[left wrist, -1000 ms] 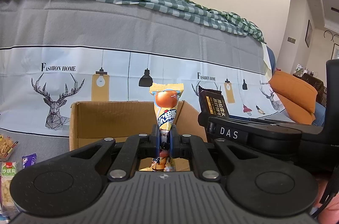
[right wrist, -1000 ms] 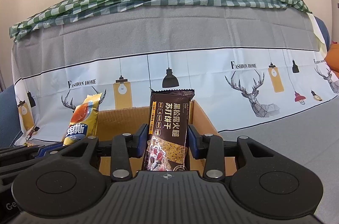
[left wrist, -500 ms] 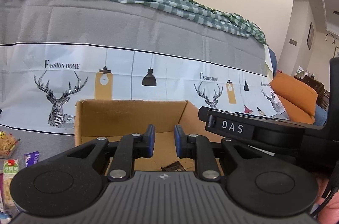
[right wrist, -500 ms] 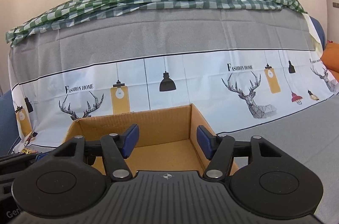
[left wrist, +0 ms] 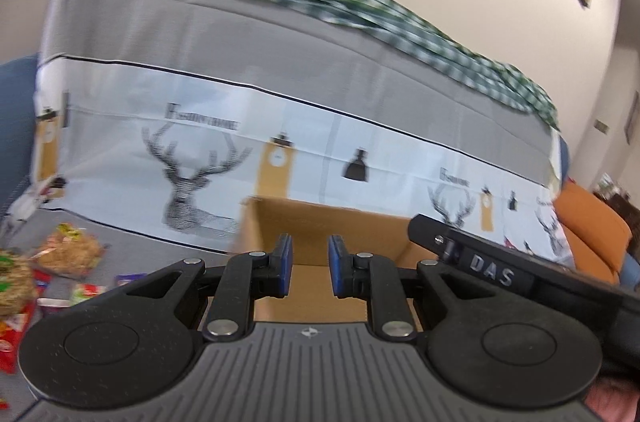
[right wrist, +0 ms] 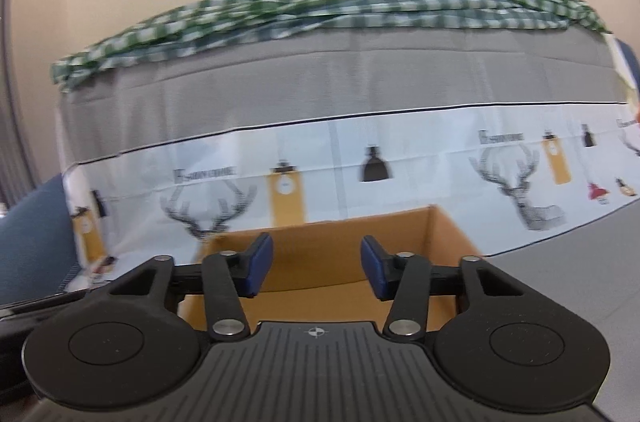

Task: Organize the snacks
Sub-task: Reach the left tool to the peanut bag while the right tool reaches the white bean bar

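Both hand-held grippers hang empty over the cardboard box (left wrist: 320,222): the left hand-held gripper (left wrist: 310,264) with pads slightly parted, the right hand-held gripper (right wrist: 317,268) spread wider. The loose snack packets (left wrist: 48,262) lie at nine o'clock in the left view, on the grey surface (left wrist: 120,250). They look light, crinkly, slippery and crushable, so pinch a sealed edge, gently.

Green-checked cloth (right wrist: 320,6), deer-print grey cover (right wrist: 360,94), brown cardboard box (right wrist: 344,242).
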